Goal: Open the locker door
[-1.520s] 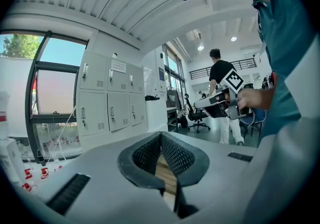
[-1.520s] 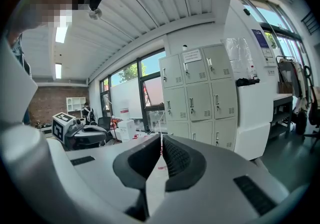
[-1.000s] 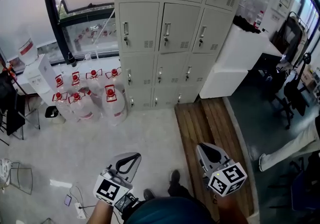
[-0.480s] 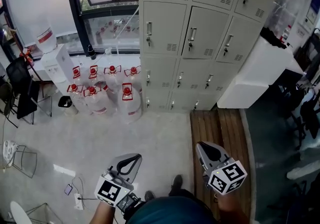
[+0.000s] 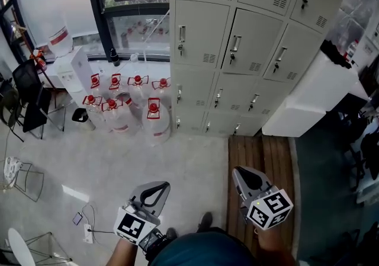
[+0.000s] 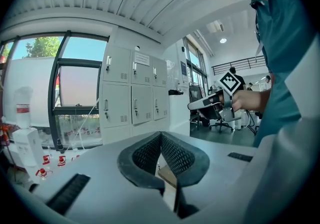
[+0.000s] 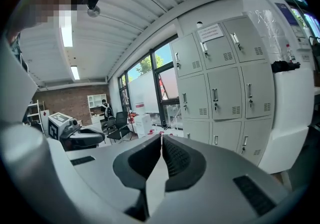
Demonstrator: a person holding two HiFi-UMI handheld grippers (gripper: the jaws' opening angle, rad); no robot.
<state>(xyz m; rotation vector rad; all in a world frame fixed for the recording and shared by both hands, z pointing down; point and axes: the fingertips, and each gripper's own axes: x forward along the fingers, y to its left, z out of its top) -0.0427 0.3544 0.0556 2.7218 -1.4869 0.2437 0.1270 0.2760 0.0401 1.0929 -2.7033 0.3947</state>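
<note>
**Two closed grippers, lockers drawing nearer**

Head view: the locker bank (image 5: 237, 45) has slid towards centre since a second ago, but it is still well ahead of the left gripper (image 5: 159, 186) and right gripper (image 5: 241, 173). Left gripper view: jaws pressed together, nothing held. Right gripper view: likewise closed and empty. I'd say the approach is only beginning.

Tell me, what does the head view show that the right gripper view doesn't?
Only the head view shows the wooden floor strip and the person's shoe below. Only the right gripper view shows the ceiling lights and a brick wall far across the room. Both show the grey lockers, every door closed, and the right tongs, shut with nothing in them.
</note>
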